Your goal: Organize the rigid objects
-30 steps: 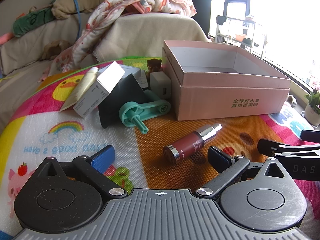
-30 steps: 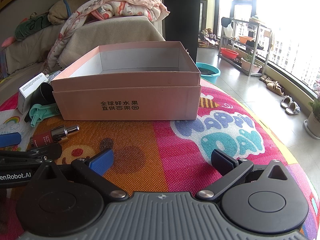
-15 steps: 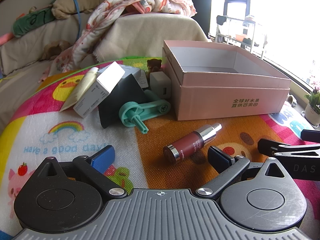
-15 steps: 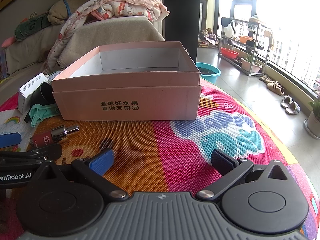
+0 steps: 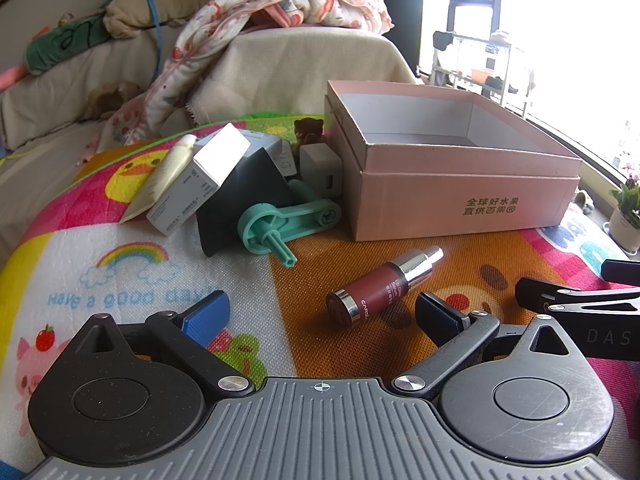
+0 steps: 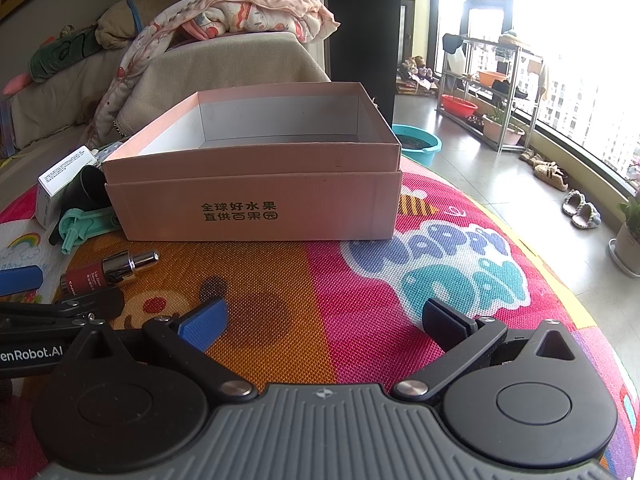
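Pink box (image 6: 256, 196): cardboard, open top, dark printed characters on the near wall; seen from the right wrist at 12 o'clock, seen from the left wrist at 1–2 o'clock. Interior floor mostly hidden.
Play mat (image 6: 360, 280): colourful woven surface under everything.
Left gripper (image 5: 322, 314): jaws spread wide, holding nothing, low over the mat.
Right gripper (image 6: 324, 316): jaws spread wide, holding nothing; bare mat between the pads.
Serum bottle (image 5: 380, 286): maroon body, silver pump end, lying on its side, apart from the box; just beyond the left gripper's right pad, at 12–1 o'clock.
Teal plastic part (image 5: 286, 224): at 11–12 o'clock seen from the left wrist, its far end near the box's left corner.
White carton (image 5: 200, 184): tilted, leaning on a dark block (image 5: 240, 204), at 10–11 o'clock.
Cream tube (image 5: 160, 178): lying beside the carton's left side.
White charger cube (image 5: 322, 174): close against the box's left wall.
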{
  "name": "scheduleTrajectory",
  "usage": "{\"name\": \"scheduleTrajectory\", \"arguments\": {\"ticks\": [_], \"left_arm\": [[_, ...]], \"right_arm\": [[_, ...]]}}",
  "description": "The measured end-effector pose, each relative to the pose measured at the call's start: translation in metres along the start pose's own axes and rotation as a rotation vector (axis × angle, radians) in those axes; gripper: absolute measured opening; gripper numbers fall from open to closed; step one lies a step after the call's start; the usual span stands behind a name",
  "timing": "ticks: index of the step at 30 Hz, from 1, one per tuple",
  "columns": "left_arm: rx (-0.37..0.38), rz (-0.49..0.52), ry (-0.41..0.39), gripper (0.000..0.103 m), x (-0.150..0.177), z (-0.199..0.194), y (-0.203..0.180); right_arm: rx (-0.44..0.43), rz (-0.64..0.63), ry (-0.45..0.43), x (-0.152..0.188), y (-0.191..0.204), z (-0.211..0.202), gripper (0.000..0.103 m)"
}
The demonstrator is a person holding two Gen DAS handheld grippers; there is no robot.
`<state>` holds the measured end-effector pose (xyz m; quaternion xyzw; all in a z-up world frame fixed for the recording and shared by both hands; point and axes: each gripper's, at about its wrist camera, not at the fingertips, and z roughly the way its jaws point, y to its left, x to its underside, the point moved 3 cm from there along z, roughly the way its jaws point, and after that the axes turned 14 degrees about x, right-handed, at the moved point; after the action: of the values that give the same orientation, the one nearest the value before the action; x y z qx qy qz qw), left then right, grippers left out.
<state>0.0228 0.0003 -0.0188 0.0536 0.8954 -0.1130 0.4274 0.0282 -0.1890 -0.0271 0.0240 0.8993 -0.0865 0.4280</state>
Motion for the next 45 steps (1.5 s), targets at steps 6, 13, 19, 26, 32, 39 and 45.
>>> {"name": "scheduleTrajectory", "arguments": {"ticks": [6,13,19,26,32,39,45], "left_arm": [[0.001,-0.001,0.000,0.102,0.000,0.000,0.000],[0.076,-0.052,-0.035,0.101,-0.005,-0.019,0.010],[0.075,-0.176,-0.204,0.101,-0.054,-0.050,0.067],[0.151,-0.400,-0.105,0.101,-0.080,-0.007,0.131],[0.142,-0.418,-0.069,0.101,-0.083,0.023,0.143],[0.191,-0.335,-0.027,0.095,-0.084,0.040,0.128],[0.249,-0.301,-0.079,0.077,-0.068,0.013,0.122]], "right_arm": [[0.002,-0.002,0.000,0.001,0.001,0.000,0.103],[-0.006,0.005,-0.002,0.001,0.000,0.002,0.103],[-0.076,-0.066,0.029,-0.006,-0.004,0.007,0.103],[-0.073,-0.092,0.063,-0.010,-0.003,0.007,0.103],[-0.080,-0.096,0.070,-0.012,-0.003,0.009,0.103],[-0.094,-0.105,0.061,-0.012,-0.004,0.008,0.103],[-0.188,-0.191,0.026,-0.010,0.006,-0.005,0.103]]}}
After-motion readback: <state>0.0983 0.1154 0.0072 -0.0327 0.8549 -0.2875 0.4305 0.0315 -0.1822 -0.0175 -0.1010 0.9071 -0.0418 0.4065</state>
